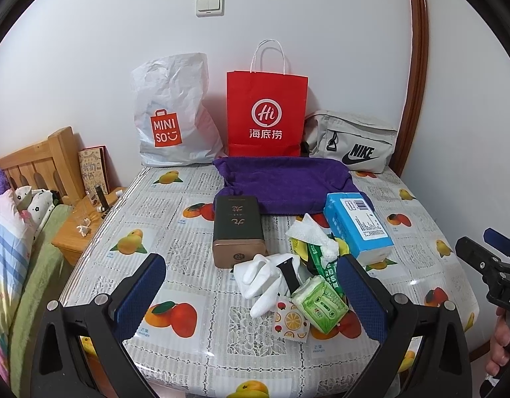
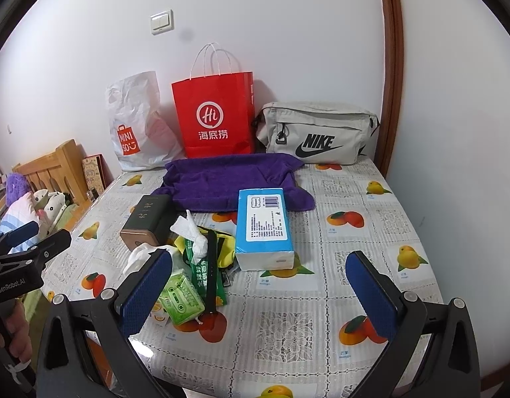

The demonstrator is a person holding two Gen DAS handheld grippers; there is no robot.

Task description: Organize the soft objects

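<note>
A purple towel lies spread at the back of the table. In front of it sits a blue tissue pack. A pile beside it holds a white glove, a crumpled white tissue, a green tissue packet, a black strap and a green ribbon. My left gripper is open, low over the table's front, with the pile between its fingers' line. My right gripper is open over bare tablecloth, right of the pile.
A dark tin box stands left of the pile. Against the wall stand a white Miniso bag, a red paper bag and a grey Nike pouch. A bed and wooden nightstand lie left.
</note>
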